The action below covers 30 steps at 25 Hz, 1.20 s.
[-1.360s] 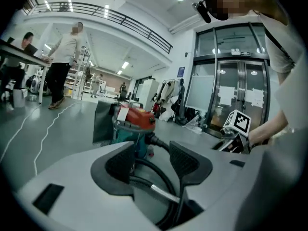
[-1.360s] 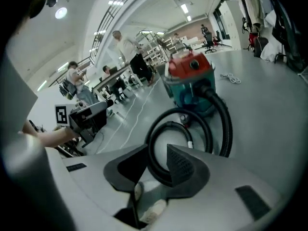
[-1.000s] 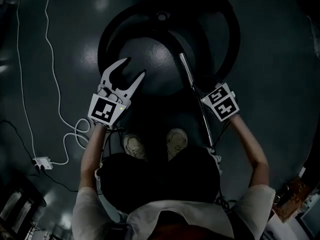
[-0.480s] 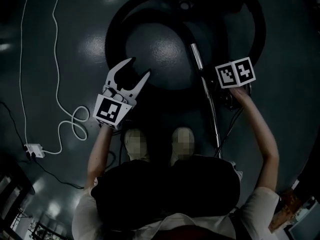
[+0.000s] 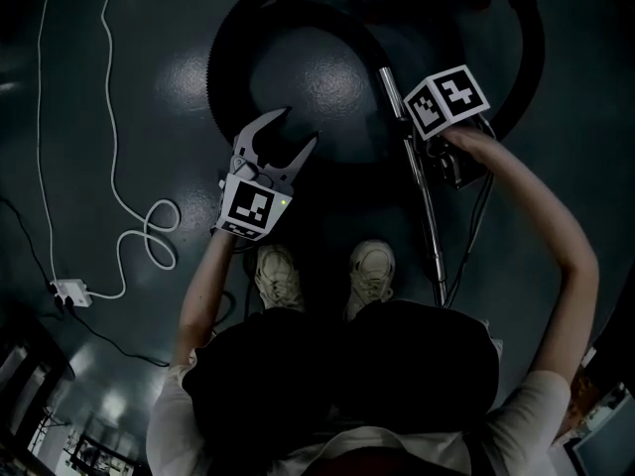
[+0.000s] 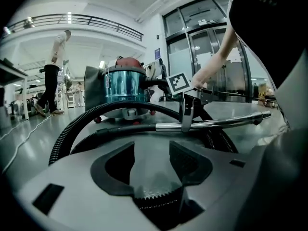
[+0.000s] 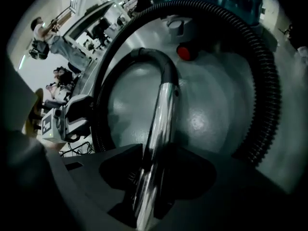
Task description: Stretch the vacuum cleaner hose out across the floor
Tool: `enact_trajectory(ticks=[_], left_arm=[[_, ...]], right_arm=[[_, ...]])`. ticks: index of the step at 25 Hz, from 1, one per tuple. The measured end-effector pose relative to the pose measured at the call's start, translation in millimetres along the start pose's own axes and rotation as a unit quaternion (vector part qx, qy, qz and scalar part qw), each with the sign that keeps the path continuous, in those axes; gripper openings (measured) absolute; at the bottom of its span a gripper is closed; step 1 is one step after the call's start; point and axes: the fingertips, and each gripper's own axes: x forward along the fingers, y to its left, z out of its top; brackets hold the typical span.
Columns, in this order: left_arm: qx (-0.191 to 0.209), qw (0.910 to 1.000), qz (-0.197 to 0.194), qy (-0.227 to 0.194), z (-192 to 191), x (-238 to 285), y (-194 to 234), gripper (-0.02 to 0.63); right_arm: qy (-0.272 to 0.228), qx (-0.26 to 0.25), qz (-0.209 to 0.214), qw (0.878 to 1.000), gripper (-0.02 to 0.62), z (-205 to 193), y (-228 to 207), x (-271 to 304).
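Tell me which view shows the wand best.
Left gripper view: the wand lies side-on, well lit and sharp along its chrome length. The head view shows it from above, but dark. The right gripper view gives only a blurred close-up stretch.

Your left gripper (image 5: 296, 127) reached forward, jaws apart, empty. Right gripper (image 7: 156, 150) pointed steeply down, jaws just opening, metal wand (image 7: 162, 110) between them.
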Motion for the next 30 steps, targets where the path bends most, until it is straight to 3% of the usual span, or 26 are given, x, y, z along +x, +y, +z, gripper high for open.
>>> enact_trajectory(ticks=[4, 13, 17, 19, 21, 24, 26, 28, 30], left_arm=[[-0.019, 0.9997, 0.001, -0.013, 0, 0, 5, 0.21], [-0.021, 0.9993, 0.023, -0.021, -3, -2, 13, 0.21], [-0.044, 0.9986, 0.012, -0.026, -1, -4, 14, 0.21], [-0.06, 0.9975, 0.012, -0.037, 8, -12, 22, 0.21], [-0.039, 0.9976, 0.03, -0.049, 24, -23, 37, 0.21], [0.017, 0.994, 0.076, -0.078, 60, -46, 62, 0.21], [0.049, 0.9867, 0.103, -0.116, 89, -60, 74, 0.21], [0.108, 0.9782, 0.12, -0.13, 114, -71, 81, 0.21], [0.178, 0.9674, 0.138, -0.117, 133, -85, 85, 0.21]], right_arm=[[0.046, -0.022, 0.006, 0.999, 0.181, -3, -3, 30], [0.017, 0.002, 0.025, 1.0, 0.17, 2, -4, 31], [-0.042, -0.007, 0.014, 0.999, 0.168, 2, 1, 20], [-0.083, -0.033, -0.015, 0.996, 0.167, 0, 5, -2], [-0.126, -0.073, -0.055, 0.988, 0.167, -4, 3, -32], [-0.186, -0.15, -0.141, 0.961, 0.162, -4, -2, -87], [-0.218, -0.214, -0.21, 0.929, 0.16, 0, 1, -128], [-0.237, -0.291, -0.283, 0.883, 0.16, 9, 10, -164], [-0.252, -0.362, -0.352, 0.826, 0.16, 26, 24, -193]])
